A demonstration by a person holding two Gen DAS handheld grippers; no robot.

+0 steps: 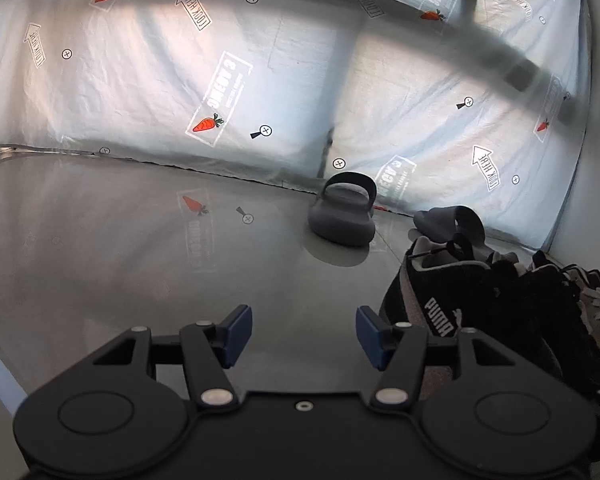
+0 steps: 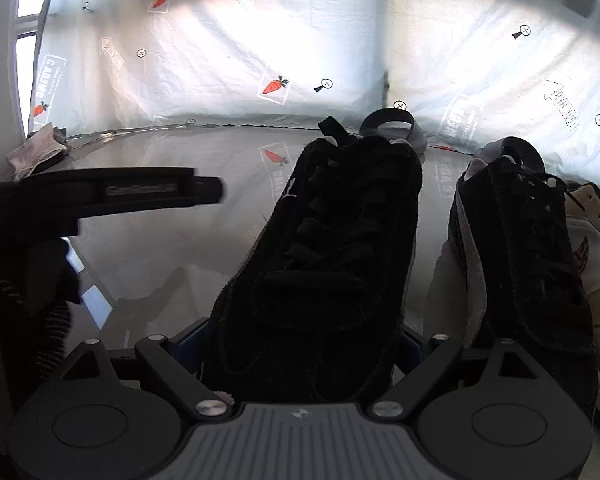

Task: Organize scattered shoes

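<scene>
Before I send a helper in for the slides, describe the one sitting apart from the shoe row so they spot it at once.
Find the vertical seam where the two printed white sheets meet at the floor. Just in front of it stands a dark grey slide sandal, alone on the glossy floor. Its twin rests against the black sneaker; this one touches nothing.

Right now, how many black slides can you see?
2. One slide stands tipped up near the sheet's corner; the other slide lies behind the sneakers, partly hidden. More may be hidden.
</scene>
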